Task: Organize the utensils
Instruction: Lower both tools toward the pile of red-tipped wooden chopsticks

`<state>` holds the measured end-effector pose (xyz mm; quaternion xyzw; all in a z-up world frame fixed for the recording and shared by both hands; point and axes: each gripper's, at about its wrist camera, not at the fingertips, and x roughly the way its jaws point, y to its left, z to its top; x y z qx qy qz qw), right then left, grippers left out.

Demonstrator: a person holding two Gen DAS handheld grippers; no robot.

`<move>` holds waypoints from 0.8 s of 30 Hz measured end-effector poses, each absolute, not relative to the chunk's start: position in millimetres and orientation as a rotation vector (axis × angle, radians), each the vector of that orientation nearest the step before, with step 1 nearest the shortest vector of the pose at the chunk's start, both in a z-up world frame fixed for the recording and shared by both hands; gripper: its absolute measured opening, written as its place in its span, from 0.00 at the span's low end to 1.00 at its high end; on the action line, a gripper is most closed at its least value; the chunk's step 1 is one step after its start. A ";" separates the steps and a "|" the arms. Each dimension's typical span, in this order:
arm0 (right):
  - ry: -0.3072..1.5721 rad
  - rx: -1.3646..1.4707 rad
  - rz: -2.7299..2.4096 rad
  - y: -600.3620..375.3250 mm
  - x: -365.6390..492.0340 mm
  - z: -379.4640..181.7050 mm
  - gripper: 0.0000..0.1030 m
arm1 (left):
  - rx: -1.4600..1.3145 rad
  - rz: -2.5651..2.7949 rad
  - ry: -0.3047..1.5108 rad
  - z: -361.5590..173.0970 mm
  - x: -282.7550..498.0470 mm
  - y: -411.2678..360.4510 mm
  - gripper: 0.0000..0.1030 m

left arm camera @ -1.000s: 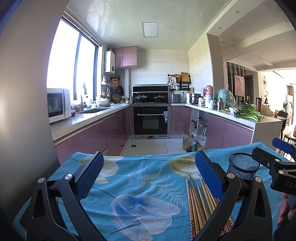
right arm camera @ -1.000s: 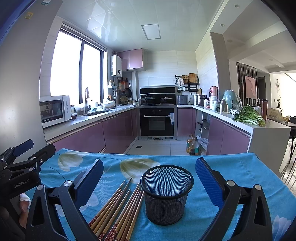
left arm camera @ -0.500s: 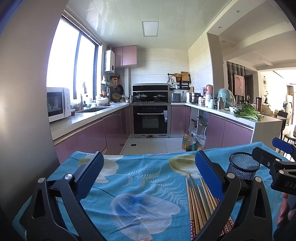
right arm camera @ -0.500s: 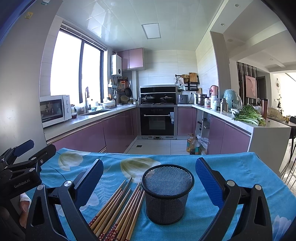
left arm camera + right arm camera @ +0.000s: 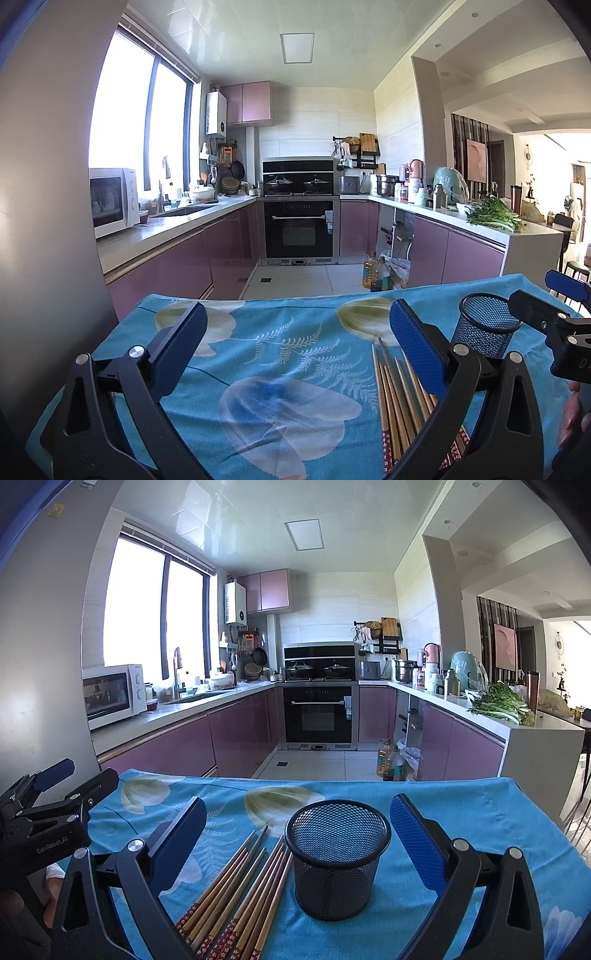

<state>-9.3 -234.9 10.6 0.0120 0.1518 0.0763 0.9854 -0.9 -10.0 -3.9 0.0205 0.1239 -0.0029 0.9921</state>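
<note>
Several wooden chopsticks with red patterned ends lie side by side on a blue floral tablecloth, just left of an upright, empty black mesh cup. My right gripper is open and empty above the table, with the cup and the chopstick tips between its fingers. My left gripper is open and empty over bare cloth; the chopsticks lie under its right finger and the mesh cup stands further right. Each gripper shows at the edge of the other's view.
The table's far edge drops to a tiled kitchen floor. Purple cabinets line both sides, an oven stands at the back, and oil bottles stand on the floor.
</note>
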 end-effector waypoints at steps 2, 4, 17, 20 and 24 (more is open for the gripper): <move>0.345 0.026 0.187 -236.4 -8.7 7.1 0.94 | 0.051 -0.033 0.291 -6.1 4.2 -11.5 0.95; 0.392 0.030 0.211 -238.3 -8.2 3.3 0.94 | 0.061 -0.063 0.347 -11.1 11.6 -13.7 0.95; 0.818 0.029 0.279 -229.1 27.9 -68.4 0.53 | 0.168 -0.234 0.726 -74.1 69.3 -35.4 0.94; 0.845 0.042 0.285 -226.9 32.0 -73.5 0.50 | 0.186 -0.258 0.775 -86.3 77.5 -40.5 0.90; 0.869 0.037 0.285 -224.8 37.7 -75.2 0.44 | 0.213 -0.274 0.828 -97.8 88.5 -48.1 0.82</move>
